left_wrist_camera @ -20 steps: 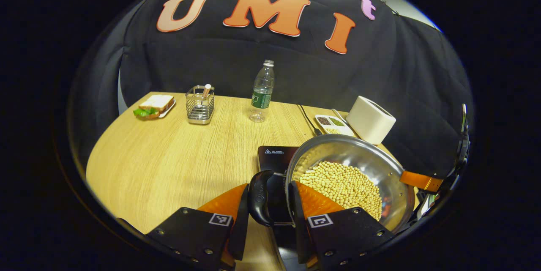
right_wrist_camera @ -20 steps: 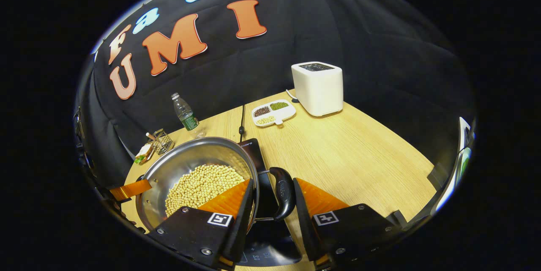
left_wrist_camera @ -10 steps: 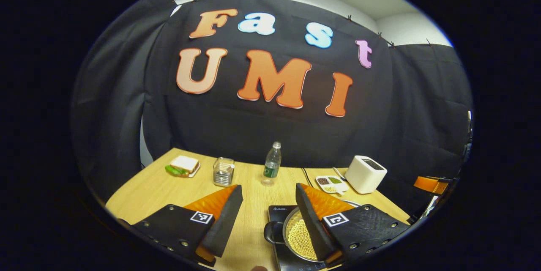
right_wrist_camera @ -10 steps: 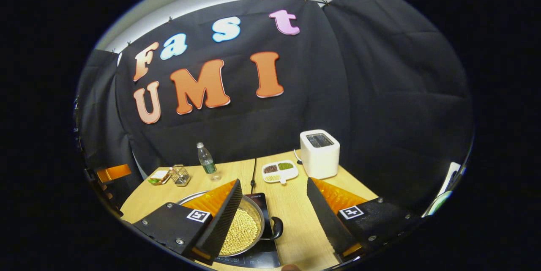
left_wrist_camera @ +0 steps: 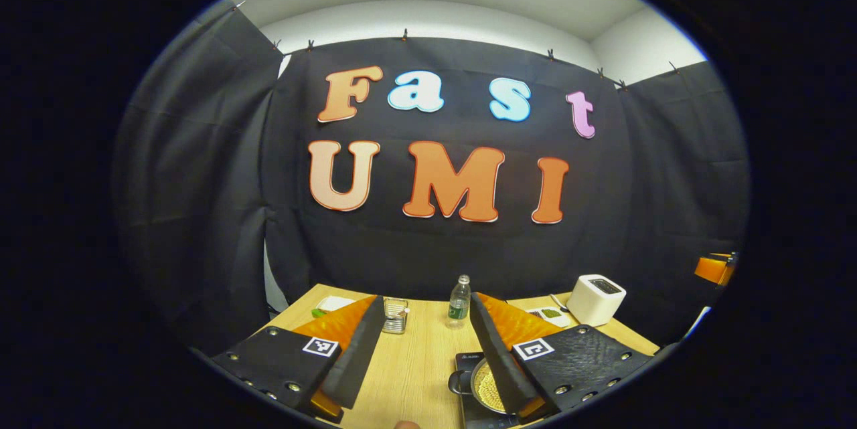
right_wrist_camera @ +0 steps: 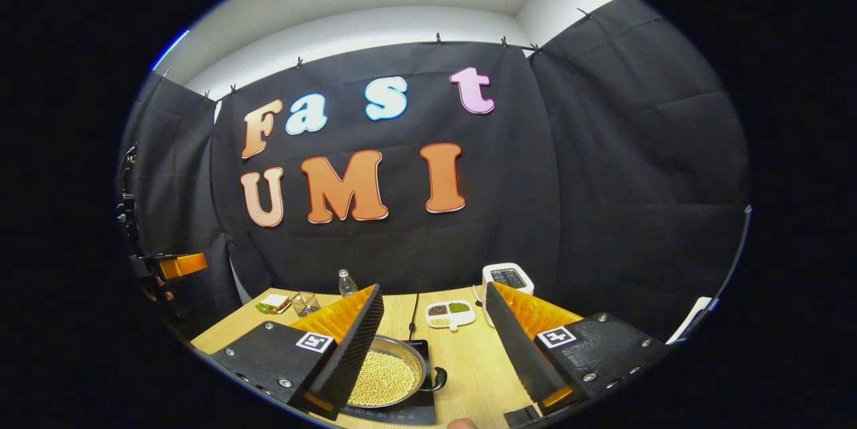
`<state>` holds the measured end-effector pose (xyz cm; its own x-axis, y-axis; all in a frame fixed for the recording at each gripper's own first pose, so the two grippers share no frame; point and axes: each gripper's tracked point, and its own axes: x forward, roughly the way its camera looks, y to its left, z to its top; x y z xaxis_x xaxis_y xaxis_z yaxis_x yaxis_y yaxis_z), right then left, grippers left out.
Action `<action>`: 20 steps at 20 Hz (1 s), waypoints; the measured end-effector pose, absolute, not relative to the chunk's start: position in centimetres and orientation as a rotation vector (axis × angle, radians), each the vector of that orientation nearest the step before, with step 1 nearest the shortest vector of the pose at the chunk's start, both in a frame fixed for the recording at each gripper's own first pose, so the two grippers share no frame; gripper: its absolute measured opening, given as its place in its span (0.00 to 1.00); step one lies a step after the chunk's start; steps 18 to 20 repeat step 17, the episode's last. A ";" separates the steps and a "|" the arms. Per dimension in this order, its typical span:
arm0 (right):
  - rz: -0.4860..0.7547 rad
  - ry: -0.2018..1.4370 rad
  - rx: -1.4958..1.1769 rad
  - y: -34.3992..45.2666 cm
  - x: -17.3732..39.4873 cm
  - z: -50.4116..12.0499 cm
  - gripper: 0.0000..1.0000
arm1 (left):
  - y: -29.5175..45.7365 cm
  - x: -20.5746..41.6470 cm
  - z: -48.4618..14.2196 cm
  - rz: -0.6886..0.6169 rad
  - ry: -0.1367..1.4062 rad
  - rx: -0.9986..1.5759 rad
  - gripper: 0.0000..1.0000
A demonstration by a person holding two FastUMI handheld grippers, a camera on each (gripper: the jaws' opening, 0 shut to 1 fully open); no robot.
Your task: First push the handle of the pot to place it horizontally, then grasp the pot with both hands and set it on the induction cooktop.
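From the left gripper view, my left claw [left_wrist_camera: 420,338] hung above the tabletop [left_wrist_camera: 418,369] with its fingers apart, gripping nothing. The pot [right_wrist_camera: 388,379] of beans sat on the cooktop [right_wrist_camera: 423,409], its handle [right_wrist_camera: 438,379] pointing right. My right claw [right_wrist_camera: 434,332] hung above it, likewise spread and empty, the toaster [right_wrist_camera: 507,277] beyond.
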<state>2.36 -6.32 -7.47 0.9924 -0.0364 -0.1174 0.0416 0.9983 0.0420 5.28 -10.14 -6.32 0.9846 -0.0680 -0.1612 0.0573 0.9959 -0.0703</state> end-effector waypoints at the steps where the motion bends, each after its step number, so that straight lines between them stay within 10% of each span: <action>1: -0.047 0.112 0.050 -6.6 2.0 -7.0 0.95 | -9.5 5.0 -5.5 -0.053 0.154 -0.072 0.80; 20: 0.003 0.096 0.076 -5.6 1.1 -6.2 0.95 | -9.0 2.6 -3.7 -0.066 0.112 0.001 0.77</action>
